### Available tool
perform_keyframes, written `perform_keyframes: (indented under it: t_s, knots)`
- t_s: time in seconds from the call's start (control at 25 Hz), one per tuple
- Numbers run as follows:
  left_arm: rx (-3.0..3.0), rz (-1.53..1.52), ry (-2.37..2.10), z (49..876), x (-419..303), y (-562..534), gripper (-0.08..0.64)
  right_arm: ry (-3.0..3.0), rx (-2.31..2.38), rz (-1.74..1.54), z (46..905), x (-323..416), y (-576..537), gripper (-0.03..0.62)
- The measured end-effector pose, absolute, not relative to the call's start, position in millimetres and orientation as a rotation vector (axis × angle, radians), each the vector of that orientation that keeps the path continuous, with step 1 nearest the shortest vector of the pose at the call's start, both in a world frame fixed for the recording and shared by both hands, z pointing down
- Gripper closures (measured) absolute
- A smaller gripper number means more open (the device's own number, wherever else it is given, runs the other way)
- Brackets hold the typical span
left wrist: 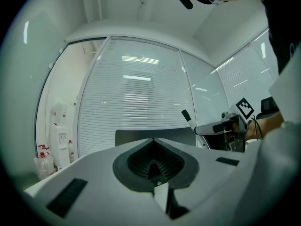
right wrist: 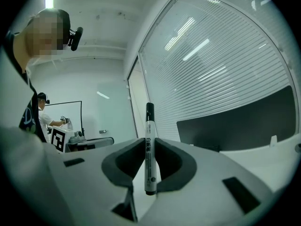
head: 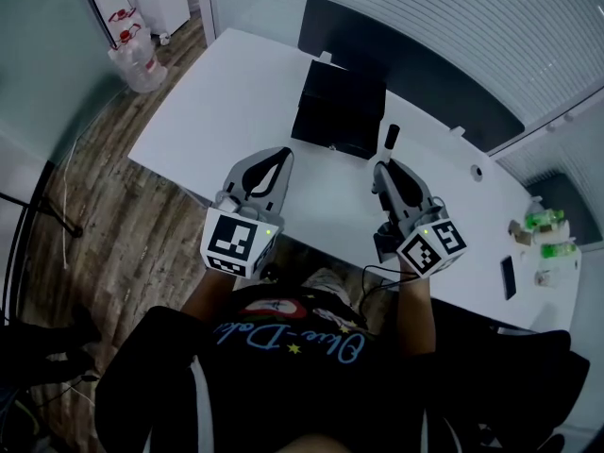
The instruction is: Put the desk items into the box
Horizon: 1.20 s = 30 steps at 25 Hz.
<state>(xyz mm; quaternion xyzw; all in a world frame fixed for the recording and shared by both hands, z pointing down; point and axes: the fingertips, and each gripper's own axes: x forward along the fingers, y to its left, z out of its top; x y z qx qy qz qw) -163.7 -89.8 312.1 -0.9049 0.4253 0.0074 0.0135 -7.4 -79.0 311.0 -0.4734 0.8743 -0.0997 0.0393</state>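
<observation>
White bench (head: 236, 92) below us, black box (head: 342, 109) near its far edge. Left hand-held gripper (head: 281, 156) is clenched on nothing. Right hand-held gripper (head: 385, 166) is grasping the marker (right wrist: 149, 145), cap up, just beside the box.
</observation>
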Motion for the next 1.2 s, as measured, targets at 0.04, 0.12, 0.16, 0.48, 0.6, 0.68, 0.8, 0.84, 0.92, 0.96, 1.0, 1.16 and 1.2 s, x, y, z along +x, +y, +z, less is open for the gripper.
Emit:
perform_keyframes:
  t_s: [0.04, 0.12, 0.16, 0.48, 0.6, 0.68, 0.8, 0.84, 0.92, 0.96, 1.0, 1.16, 1.2]
  knots:
    - [-2.820, 0.021, 1.323, 312, -162, -90, 0.552, 2.682, -1.450, -0.308, 311, -7, -80, 0.520]
    - [-2.821, 0.019, 1.323, 313, -159, -91, 0.552, 2.686, -1.445, -0.309, 311, -5, -82, 0.520]
    - [-2.820, 0.019, 1.325, 313, -157, -93, 0.552, 2.688, -1.442, -0.309, 311, -3, -84, 0.520]
    - [-2.799, 0.000, 1.364, 310, -145, -115, 0.552, 2.708, -1.404, -0.313, 310, 9, -109, 0.520]
    - [-2.798, -0.004, 1.366, 309, -137, -124, 0.552, 2.718, -1.394, -0.313, 309, 14, -120, 0.520]
    - [-2.806, -0.022, 1.363, 311, -132, -128, 0.552, 2.718, -1.391, -0.318, 309, 18, -126, 0.520]
    - [-2.805, -0.028, 1.369, 312, -127, -137, 0.552, 2.721, -1.383, -0.329, 311, 22, -136, 0.520]
    - [-2.806, -0.034, 1.373, 313, -125, -140, 0.552, 2.722, -1.380, -0.333, 312, 23, -138, 0.520]
    - [-2.811, -0.041, 1.376, 314, -121, -145, 0.552, 2.722, -1.379, -0.343, 314, 26, -143, 0.520]
    - [-2.812, -0.040, 1.375, 314, -119, -147, 0.552, 2.722, -1.379, -0.347, 315, 28, -145, 0.520]
    - [-2.813, -0.039, 1.373, 314, -117, -149, 0.552, 2.722, -1.380, -0.349, 316, 29, -147, 0.520]
    - [-2.817, -0.054, 1.372, 317, -110, -156, 0.552, 2.727, -1.381, -0.362, 321, 35, -154, 0.520]
    - [-2.818, -0.063, 1.373, 318, -108, -158, 0.552, 2.728, -1.380, -0.368, 322, 37, -156, 0.520]
